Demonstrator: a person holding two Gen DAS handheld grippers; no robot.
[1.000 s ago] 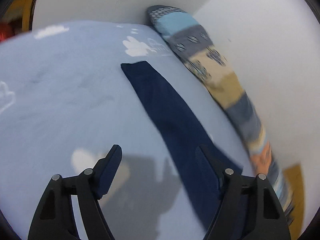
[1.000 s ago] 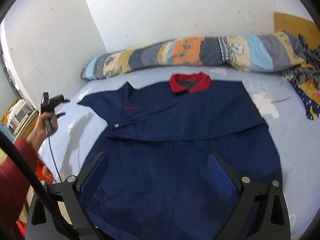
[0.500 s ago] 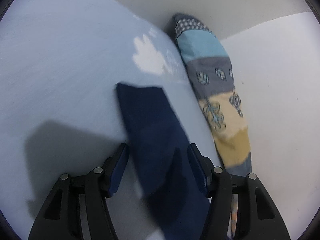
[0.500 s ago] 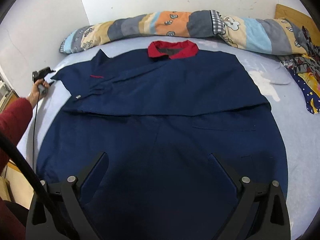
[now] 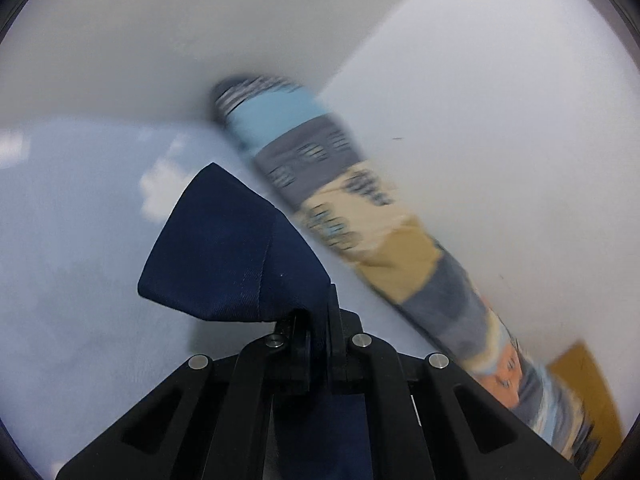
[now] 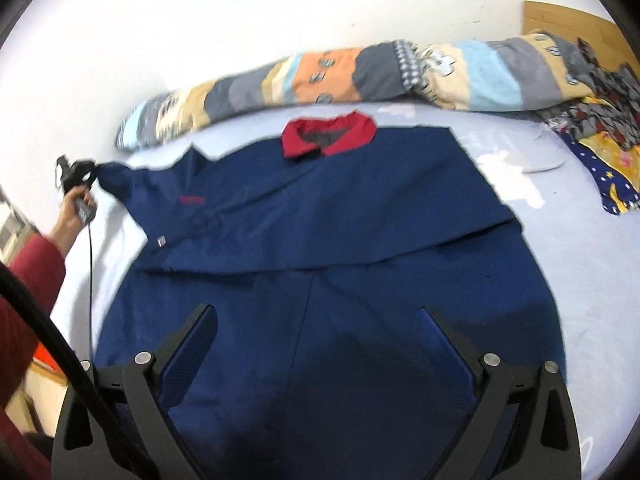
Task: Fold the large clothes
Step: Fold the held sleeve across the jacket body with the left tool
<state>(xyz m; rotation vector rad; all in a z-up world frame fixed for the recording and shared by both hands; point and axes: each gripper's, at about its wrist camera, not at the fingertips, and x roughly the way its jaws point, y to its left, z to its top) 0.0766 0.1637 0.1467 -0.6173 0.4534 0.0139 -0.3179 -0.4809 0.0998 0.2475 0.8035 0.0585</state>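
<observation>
Jacket [image 6: 328, 240] on bed [image 6: 592, 280], before quilt [image 6: 360, 76]

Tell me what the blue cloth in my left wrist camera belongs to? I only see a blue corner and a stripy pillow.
Observer: It is the sleeve end of a big navy shirt spread flat on the bed.
Operator: Does the shirt have other colours?
Observer: Yes, a red collar at the top, near the long patchwork pillow.
Operator: Is my other hand-held gripper holding anything?
Observer: No. The right hand-held gripper is open above the lower part of the shirt, with nothing pinched between its fingers.
Operator: Can you see my left one?
Observer: Yes, the left hand-held gripper is at the bed's far left side, shut on the sleeve end.
</observation>
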